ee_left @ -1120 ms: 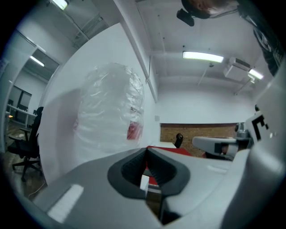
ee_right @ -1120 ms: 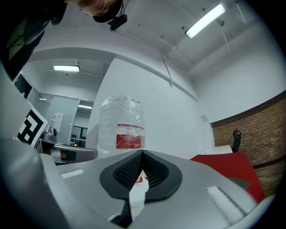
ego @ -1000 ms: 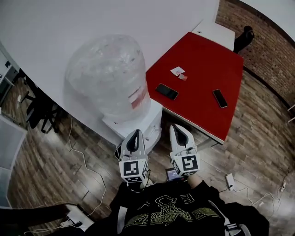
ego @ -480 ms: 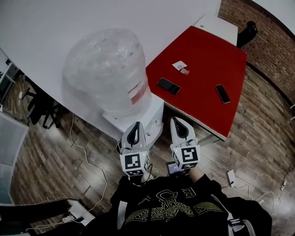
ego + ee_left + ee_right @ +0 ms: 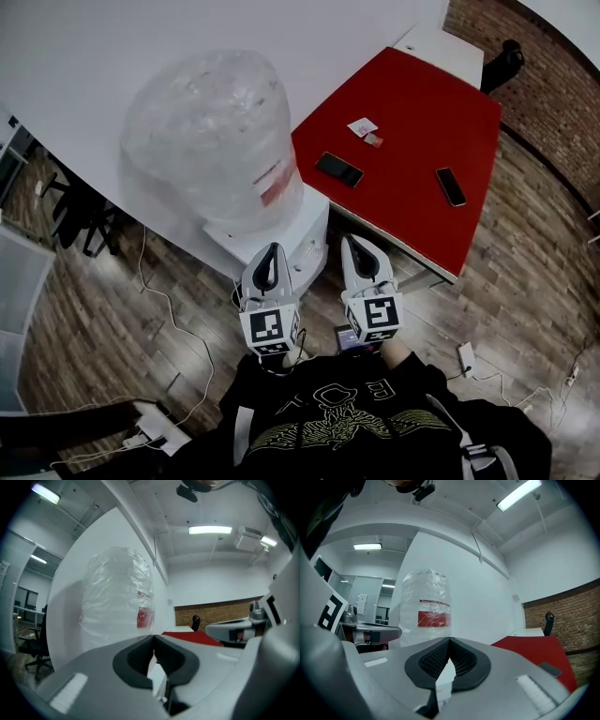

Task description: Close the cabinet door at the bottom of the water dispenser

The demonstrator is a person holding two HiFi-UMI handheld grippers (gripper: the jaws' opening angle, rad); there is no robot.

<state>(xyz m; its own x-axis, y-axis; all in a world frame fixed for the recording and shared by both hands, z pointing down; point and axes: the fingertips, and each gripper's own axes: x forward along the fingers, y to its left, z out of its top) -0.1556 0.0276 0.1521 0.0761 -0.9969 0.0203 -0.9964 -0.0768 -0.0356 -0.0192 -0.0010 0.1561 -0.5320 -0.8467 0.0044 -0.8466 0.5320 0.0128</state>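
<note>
White left claw [image 5: 273,250] and right claw [image 5: 350,243] stay pressed together, facing the dispenser [image 5: 302,236].

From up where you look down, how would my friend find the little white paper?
Find the big red table beside the wrapped water bottle. The white paper lies just beyond the dark phone nearest the bottle. It is the only pale thing on the red top; the other phone is dark too.
</note>
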